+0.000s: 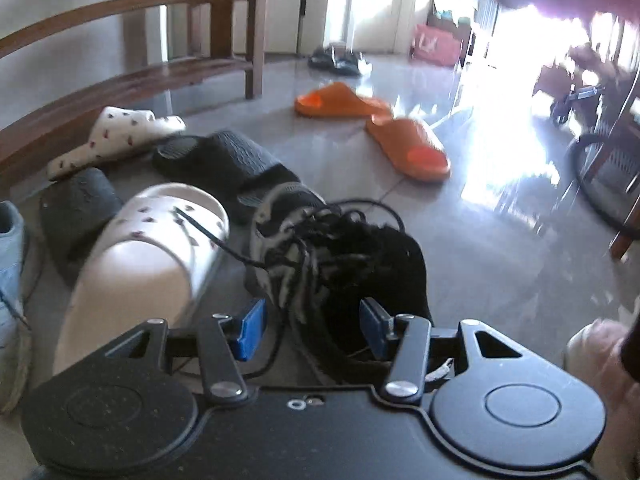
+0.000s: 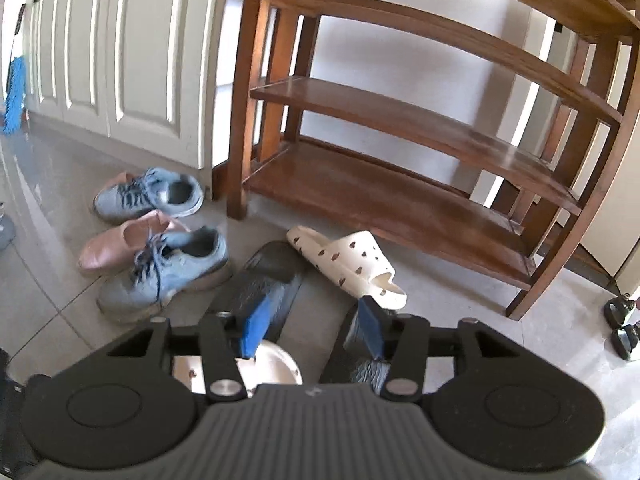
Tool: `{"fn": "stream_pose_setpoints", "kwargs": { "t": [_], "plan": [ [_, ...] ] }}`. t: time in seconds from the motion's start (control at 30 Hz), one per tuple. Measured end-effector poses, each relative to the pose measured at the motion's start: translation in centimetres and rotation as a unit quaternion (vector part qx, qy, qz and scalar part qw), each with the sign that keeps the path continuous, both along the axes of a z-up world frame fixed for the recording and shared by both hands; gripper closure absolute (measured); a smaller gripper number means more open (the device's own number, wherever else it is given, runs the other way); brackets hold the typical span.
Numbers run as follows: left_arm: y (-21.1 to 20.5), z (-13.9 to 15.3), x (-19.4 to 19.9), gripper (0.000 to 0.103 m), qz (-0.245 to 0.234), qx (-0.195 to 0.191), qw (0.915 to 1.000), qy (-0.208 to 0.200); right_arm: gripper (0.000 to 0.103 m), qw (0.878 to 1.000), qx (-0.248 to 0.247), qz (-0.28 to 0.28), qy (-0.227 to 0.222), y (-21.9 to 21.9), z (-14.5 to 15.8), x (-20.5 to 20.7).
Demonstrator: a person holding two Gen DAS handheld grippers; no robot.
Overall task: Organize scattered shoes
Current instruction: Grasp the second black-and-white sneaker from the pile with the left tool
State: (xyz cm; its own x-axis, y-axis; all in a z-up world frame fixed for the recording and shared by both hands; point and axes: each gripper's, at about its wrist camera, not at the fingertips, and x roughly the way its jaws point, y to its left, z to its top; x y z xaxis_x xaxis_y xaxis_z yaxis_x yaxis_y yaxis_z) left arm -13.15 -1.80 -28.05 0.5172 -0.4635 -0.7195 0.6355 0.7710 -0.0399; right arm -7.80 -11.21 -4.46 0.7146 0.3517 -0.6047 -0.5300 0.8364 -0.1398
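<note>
- Two grippers are in play, both with jaws parted. The left gripper point(image 1: 312, 330) has its blue pads either side of the heel end of a black lace-up sneaker point(image 1: 344, 264), but blur hides whether the pads press on it, so I cannot tell if that is a grip.
- That black sneaker has white side panels and loose black laces point(image 1: 360, 208) trailing out toward 12 o'clock. Those could snag as the shoe travels, by my reckoning.
- At 9 o'clock of the sneaker, a white dotted slide point(image 1: 140, 264) lies just beside it; its mate point(image 1: 116, 136) sits further out at 11 o'clock, by the shelf foot.
- Between them lie two black slides point(image 1: 228, 168), close together but not lined up.
- Out at 1 o'clock, well apart, two orange slides point(image 1: 408, 148) sit splayed on the glossy floor.
- The right gripper point(image 2: 312, 330) hangs released over bare tile, with nothing between its pads, aimed toward the wooden shoe rack point(image 2: 400, 196).
- Every rack shelf in view is bare, so I judge the sorting has barely begun.
- At 9 to 10 o'clock in the right view, two blue sneakers point(image 2: 172, 272) and a pink shoe point(image 2: 120, 248) lie jumbled by the white doors point(image 2: 132, 48).
</note>
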Motion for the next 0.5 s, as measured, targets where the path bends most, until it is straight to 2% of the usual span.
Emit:
{"fn": "stream_pose_setpoints", "kwargs": {
  "t": [0.13, 0.23, 0.37, 0.5],
  "plan": [
    [-0.8, -1.0, 0.8, 0.059, 0.020, 0.013, 0.9996, 0.012, 0.049, 0.999, -0.026, 0.025, -0.004, 0.2, -0.9, -1.1],
    [-1.2, -1.1, 0.2, 0.062, 0.018, 0.034, 0.9992, -0.009, 0.049, 0.999, -0.038, 0.030, -0.005, -0.1, -1.8, -1.6],
    [-1.3, -1.4, -0.2, 0.062, 0.025, 0.041, 0.9986, -0.022, 0.049, 0.999, -0.035, 0.009, 0.015, -1.8, -3.0, -2.0],
    [-1.2, -1.4, -0.2, 0.062, 0.032, 0.041, 0.9984, -0.021, 0.049, 0.998, -0.021, -0.030, 0.058, -4.6, -5.7, -3.0]
  ]
}}
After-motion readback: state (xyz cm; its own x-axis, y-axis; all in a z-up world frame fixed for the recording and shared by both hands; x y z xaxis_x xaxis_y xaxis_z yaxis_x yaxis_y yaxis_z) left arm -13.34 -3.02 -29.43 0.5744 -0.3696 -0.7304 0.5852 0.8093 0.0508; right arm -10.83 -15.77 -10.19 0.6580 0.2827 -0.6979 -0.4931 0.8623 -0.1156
